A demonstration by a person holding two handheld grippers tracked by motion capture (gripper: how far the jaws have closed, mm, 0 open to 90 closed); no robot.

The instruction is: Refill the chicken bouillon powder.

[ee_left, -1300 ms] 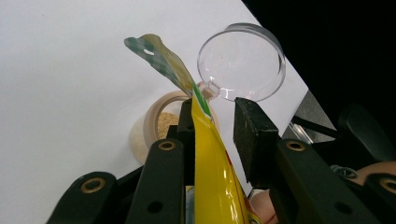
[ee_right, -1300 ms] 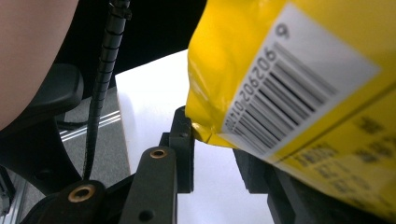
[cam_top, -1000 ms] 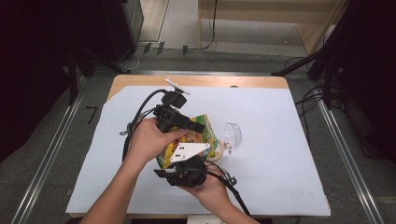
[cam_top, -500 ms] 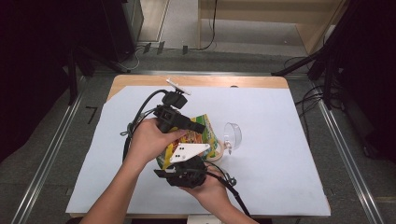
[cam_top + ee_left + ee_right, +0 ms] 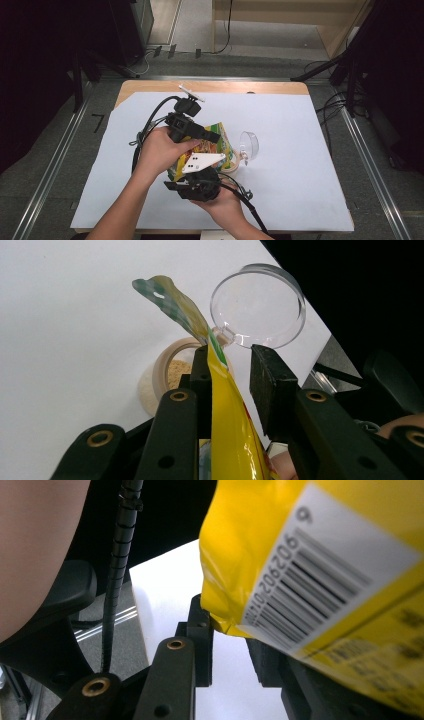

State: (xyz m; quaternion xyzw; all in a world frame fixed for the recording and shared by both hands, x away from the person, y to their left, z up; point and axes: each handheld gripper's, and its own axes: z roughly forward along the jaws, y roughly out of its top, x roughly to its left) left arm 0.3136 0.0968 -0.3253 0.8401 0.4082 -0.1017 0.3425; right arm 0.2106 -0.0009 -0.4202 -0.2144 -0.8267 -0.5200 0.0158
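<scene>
Two hand-held grippers are meeting over one yellow bag (image 5: 212,145), which is hanging tilted above the middle of the counter (image 5: 300,150).

Taking the jar (image 5: 167,375) as the landmark: it is standing on the white counter sheet, holding a tan powder, and its clear round lid (image 5: 257,305) is hinged open on the far side of its rim. The bag is sitting directly above and just in front of the jar, with its torn top corner curling up over the jar's mouth.

The left hand-held gripper (image 5: 227,370) is reaching toward the jar from the near side. The bag's upper edge is passing between its jaws and lying against the left jaw, while the right jaw is standing a little apart from the film, so the jaws are spread, not clamping.

The right hand-held gripper (image 5: 227,630) is sitting nearer the person than the jar, under the bag's lower end, where the barcode panel is showing. The bag's bottom corner is resting in the gap between its jaws; I cannot tell whether the pads are pressing on it. Its jaws have just been closing slightly.
</scene>
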